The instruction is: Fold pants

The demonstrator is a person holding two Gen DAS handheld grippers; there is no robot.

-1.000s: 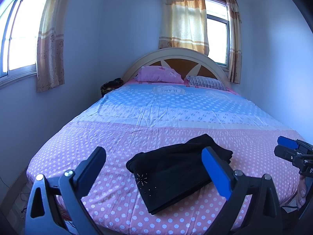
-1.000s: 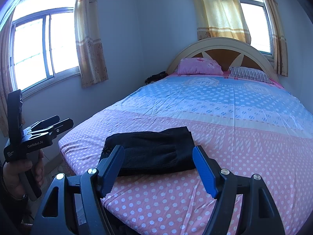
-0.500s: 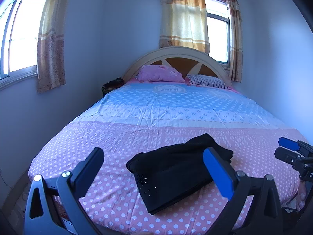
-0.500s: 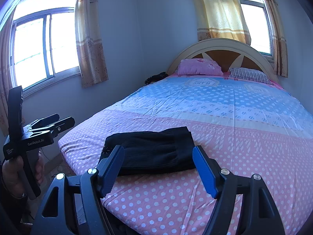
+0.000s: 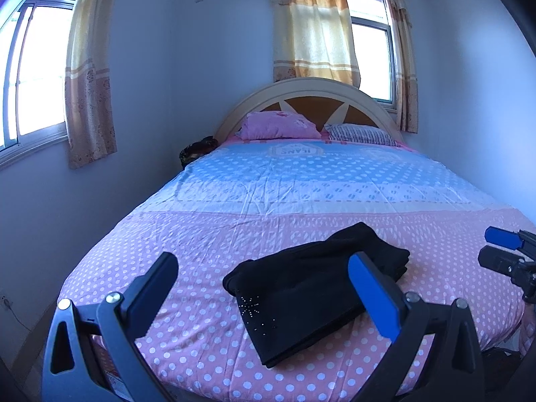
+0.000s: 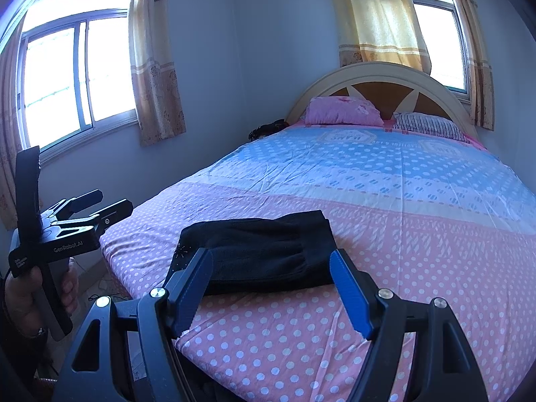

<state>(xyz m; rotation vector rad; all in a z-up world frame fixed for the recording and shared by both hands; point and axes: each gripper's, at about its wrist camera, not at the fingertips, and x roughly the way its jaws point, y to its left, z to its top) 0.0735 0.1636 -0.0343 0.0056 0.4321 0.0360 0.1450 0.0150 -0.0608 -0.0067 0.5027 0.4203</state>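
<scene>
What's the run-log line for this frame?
pants: folded, on bed | left gripper: open, clear | right gripper: open, clear | contact: none

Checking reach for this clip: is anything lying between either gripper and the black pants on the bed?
Nothing visible does. The pants lie folded near the bed's foot edge, with only bare polka-dot sheet around them. The left gripper and right gripper are open, off the cloth.

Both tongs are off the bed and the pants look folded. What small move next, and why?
Probably none beyond keeping both back: the black folded pants lie as a compact bundle on the pink polka-dot bedspread, and the left tongs and right tongs hang open, touching nothing.
</scene>
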